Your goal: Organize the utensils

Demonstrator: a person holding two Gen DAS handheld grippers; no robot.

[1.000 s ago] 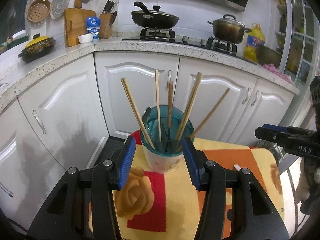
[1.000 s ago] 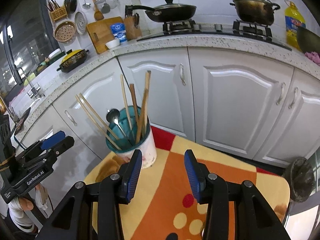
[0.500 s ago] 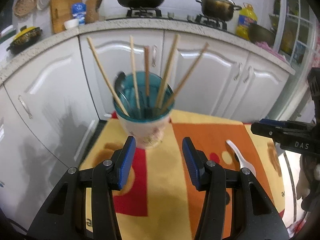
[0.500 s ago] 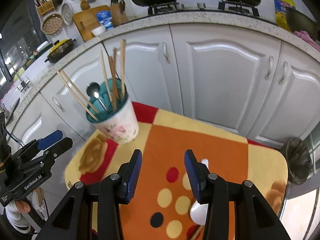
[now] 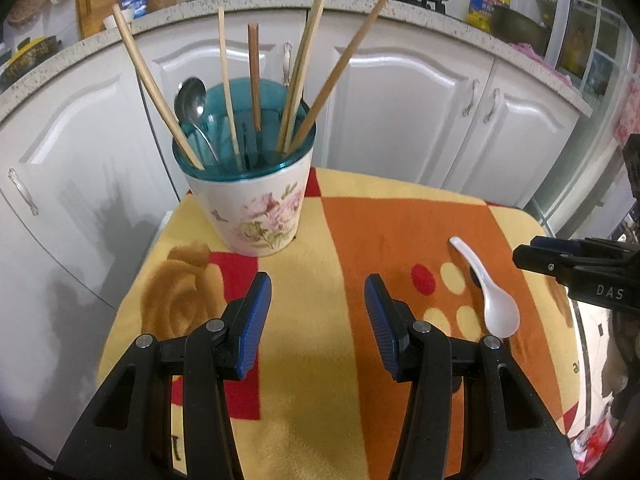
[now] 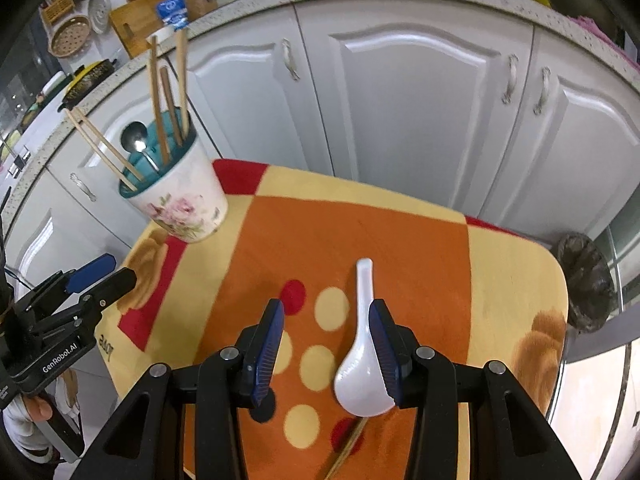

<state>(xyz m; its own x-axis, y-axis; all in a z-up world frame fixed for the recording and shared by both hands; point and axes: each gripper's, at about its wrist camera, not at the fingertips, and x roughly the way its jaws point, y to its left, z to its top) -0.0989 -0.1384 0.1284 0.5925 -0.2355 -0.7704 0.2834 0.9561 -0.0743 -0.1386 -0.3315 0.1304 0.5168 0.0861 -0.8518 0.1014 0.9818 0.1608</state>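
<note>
A floral utensil cup [image 5: 260,204] with a teal inner rim stands at the far left of the cloth-covered table [image 5: 312,380]; it also shows in the right wrist view [image 6: 180,204]. It holds several wooden chopsticks [image 5: 298,76] and a metal spoon [image 5: 191,100]. A white ceramic spoon [image 6: 360,356] lies on the cloth, also in the left wrist view [image 5: 490,292]. My right gripper [image 6: 326,344] is open above it, its right finger beside the bowl. My left gripper [image 5: 318,314] is open and empty, short of the cup. A chopstick [image 6: 346,448] lies under the right gripper.
White cabinet doors [image 5: 400,112] and a speckled counter [image 5: 460,20] with pots stand behind the table. A dark bin [image 6: 588,280] sits on the floor to the right. The table's far edge is close to the cabinets.
Both grippers have pulled back and tilted down; the cup now sits farther away. The white spoon has come into view between the right gripper's fingers.
</note>
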